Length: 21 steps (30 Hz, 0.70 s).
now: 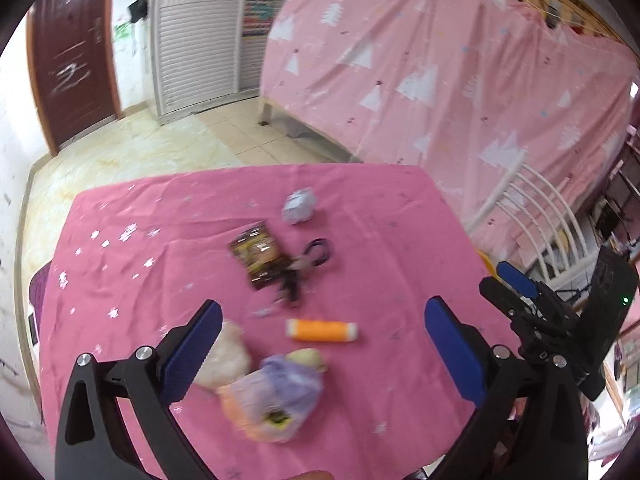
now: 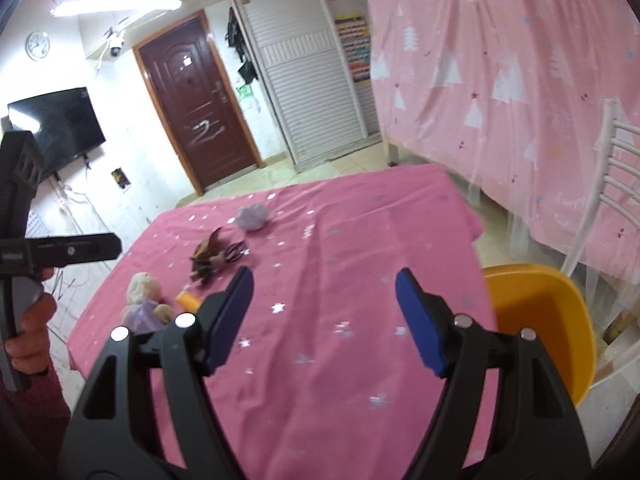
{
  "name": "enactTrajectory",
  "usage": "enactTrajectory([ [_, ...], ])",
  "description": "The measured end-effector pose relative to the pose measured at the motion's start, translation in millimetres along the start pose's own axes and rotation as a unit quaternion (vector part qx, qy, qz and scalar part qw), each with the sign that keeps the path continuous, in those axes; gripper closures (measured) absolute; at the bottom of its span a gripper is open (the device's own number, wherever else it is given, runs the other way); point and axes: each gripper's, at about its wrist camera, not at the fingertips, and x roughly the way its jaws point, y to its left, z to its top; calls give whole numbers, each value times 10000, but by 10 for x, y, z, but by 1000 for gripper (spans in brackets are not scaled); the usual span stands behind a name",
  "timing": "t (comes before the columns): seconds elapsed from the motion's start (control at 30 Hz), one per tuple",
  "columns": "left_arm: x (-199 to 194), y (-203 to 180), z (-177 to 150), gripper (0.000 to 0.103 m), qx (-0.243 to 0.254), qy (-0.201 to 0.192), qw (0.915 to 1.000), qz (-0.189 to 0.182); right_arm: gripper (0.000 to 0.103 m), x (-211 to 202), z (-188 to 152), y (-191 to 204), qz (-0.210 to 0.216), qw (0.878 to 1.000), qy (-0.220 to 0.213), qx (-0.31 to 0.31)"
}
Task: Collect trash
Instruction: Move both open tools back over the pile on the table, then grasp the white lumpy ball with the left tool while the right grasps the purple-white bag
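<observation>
Worktop under pink star-print cloth (image 1: 120, 280) carried 1 crumpled white paper ball (image 1: 299, 208), 1 dark glossy wrapper (image 1: 258, 254) and 1 orange plastic tube (image 1: 322, 330). Left tool (image 1: 320, 344) hovered spread above the tube, empty; right tool (image 2: 324, 316) spread, empty, beside the round orange plastic bin (image 2: 548, 320).

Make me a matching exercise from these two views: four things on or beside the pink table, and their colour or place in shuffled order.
Things:
1. crumpled paper ball
2. spool
3. snack wrapper
4. bin

Descriptions:
A. dark with gold print, mid-table
B. yellow-orange, off the table's edge by the right gripper
C. whitish, farthest from the grippers
D. orange, lying on its side between the left gripper's open fingers

Pairs: 1-C, 2-D, 3-A, 4-B
</observation>
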Motion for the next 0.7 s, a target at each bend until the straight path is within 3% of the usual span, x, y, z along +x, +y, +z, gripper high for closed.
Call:
enactTrajectory([
  [0.33, 86, 531, -186, 8, -514, 214, 9984, 14, 32, 267, -67, 487, 458, 9983, 348, -108],
  [0.6, 350, 739, -284, 9, -790, 509, 9955, 151, 32, 345, -244, 899, 801, 9934, 697, -442],
  [0.67, 405, 762, -314, 20, -806, 571, 9950, 148, 32, 366, -292, 984, 833, 9921, 783, -515],
  [0.7, 444, 769, -335, 32, -808, 664, 9944, 131, 32, 374, -319, 1029, 842, 9915, 819, -552],
])
